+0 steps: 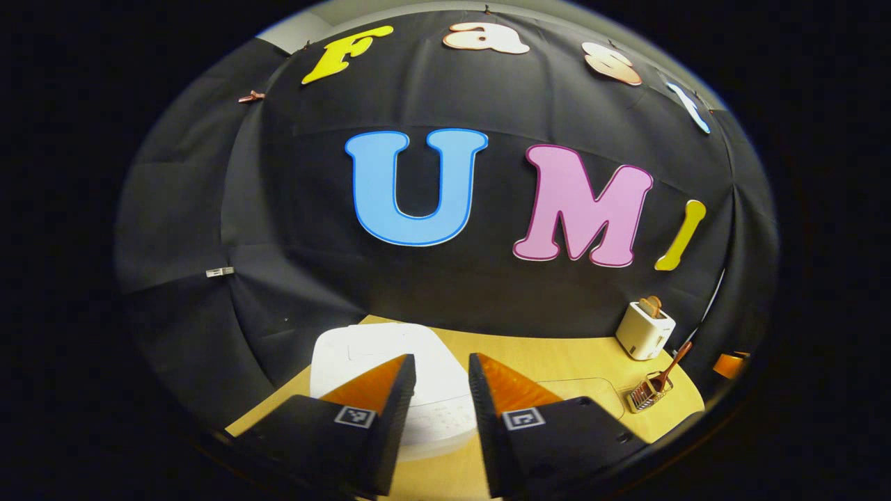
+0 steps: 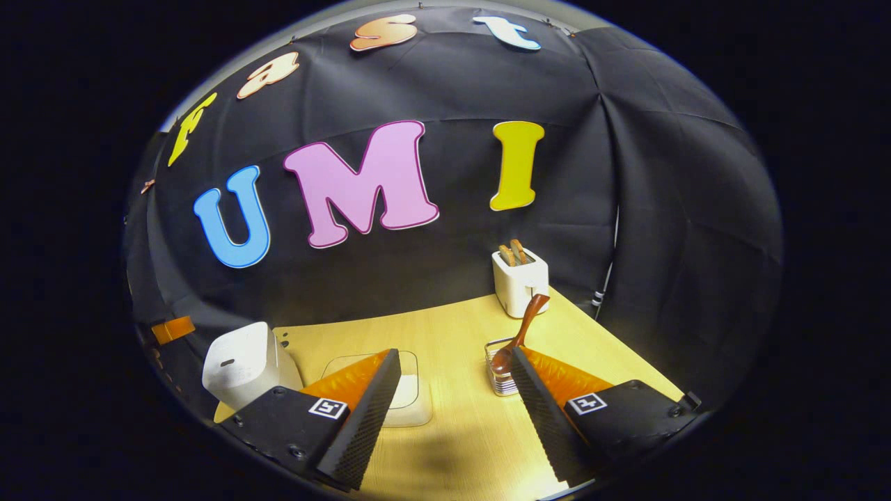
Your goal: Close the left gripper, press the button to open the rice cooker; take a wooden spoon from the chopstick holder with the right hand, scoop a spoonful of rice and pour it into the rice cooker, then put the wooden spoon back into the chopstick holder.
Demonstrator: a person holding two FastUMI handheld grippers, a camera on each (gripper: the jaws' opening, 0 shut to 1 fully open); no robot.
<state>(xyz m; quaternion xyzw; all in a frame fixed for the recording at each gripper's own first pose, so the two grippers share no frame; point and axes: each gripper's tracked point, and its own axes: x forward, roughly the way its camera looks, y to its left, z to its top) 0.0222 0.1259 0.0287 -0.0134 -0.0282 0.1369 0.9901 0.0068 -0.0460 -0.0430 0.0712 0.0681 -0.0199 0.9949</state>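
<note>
The white rice cooker (image 1: 362,351) sits on the wooden table with its lid down, right under and ahead of my left gripper (image 1: 443,369), whose fingers stand a little apart with nothing between them. In the right gripper view the cooker (image 2: 243,365) is at the far left. A wire chopstick holder (image 2: 500,379) holds a brown wooden spoon (image 2: 523,328), handle leaning up to the right, just beyond my right fingertip. My right gripper (image 2: 454,390) is open and empty above the table. In the left gripper view the holder (image 1: 646,395) and spoon (image 1: 672,363) are far right.
A white toaster (image 2: 519,278) with toast in it stands behind the holder at the back wall, also the toaster (image 1: 645,328). A shallow pale square container (image 2: 411,396) lies on the table between cooker and holder. The wooden table (image 2: 459,334) ends at the black cloth.
</note>
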